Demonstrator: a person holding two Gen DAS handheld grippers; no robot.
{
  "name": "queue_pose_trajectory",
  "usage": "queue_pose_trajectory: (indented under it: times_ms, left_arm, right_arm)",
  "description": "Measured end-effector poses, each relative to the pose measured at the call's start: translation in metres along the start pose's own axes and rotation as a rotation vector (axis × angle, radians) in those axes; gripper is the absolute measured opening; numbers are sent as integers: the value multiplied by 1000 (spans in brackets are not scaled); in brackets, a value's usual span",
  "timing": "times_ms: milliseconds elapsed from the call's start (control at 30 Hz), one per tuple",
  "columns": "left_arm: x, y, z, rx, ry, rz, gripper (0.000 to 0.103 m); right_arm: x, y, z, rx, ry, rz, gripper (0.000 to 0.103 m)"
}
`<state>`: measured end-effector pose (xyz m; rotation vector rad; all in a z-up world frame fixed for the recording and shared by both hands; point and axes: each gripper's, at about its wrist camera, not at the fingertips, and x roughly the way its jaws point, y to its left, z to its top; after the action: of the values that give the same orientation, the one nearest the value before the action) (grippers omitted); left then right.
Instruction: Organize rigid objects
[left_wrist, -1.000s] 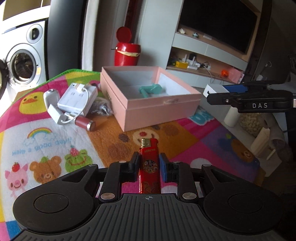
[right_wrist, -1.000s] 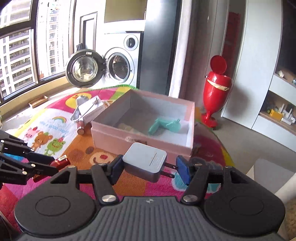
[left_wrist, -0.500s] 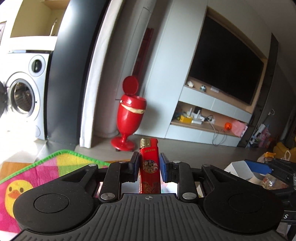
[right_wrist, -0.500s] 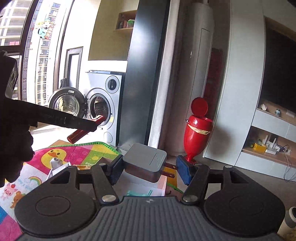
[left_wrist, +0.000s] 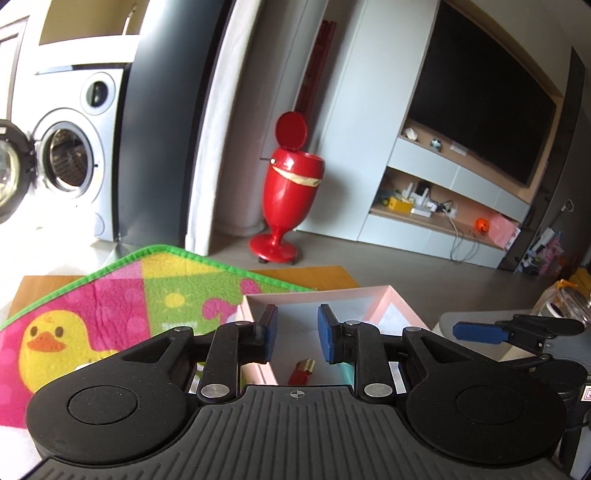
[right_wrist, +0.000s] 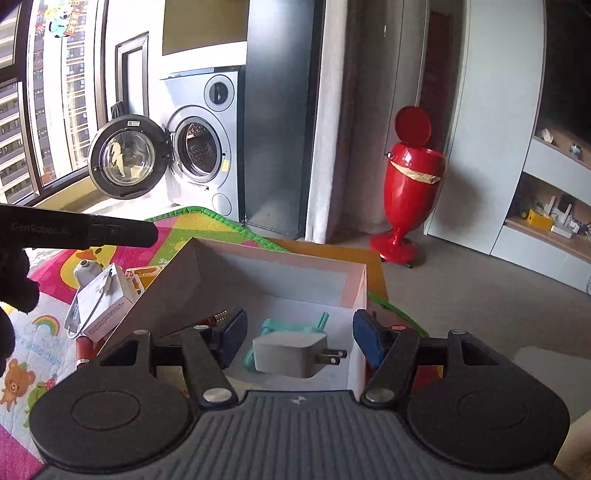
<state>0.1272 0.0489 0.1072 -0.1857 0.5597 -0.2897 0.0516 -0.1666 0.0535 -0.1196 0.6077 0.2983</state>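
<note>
Our left gripper (left_wrist: 295, 338) hangs over the pink box (left_wrist: 400, 308) with its jaws apart and nothing between them; the red lighter (left_wrist: 301, 373) lies inside the box below. Our right gripper (right_wrist: 299, 341) is over the same box, its jaws opening, and the white charger (right_wrist: 288, 352) sits between them, touching neither pad, beside a teal clip (right_wrist: 291, 325). On the colourful mat (right_wrist: 44, 350) left of the box rests a white carton (right_wrist: 105, 304).

Pink box (right_wrist: 354, 288), red lighter (left_wrist: 300, 373), white charger (right_wrist: 288, 352), teal clip (right_wrist: 271, 326)
</note>
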Motion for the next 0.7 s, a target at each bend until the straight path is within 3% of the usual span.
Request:
queue_pose_trajectory:
  times_ms: [100,200,333,433,600,700]
  left_arm:
    - [-22,31,-6,-73,-27,96,26]
    - [-37,62,-14,-135,0,175,26]
    - [-43,82,-36,-154,69,194,26]
    - [-42,96,-53,-229,110,229,26]
    - [-51,119,-77,-352,111,288,26]
    - [-59,125,-84,-371,97,304,26]
  right_arm:
    - [-3,1,-7,23,12,25,67]
    - [-13,10,-17,-21,-3,18,72]
    - [-28,36,-34,-143,-9,31,75]
    - [-36,59,-46,-246,-15,23,75]
    - [-53,98,-58,-377,-37,124,75]
    - [-54,125,-56,-457,-56,167,75]
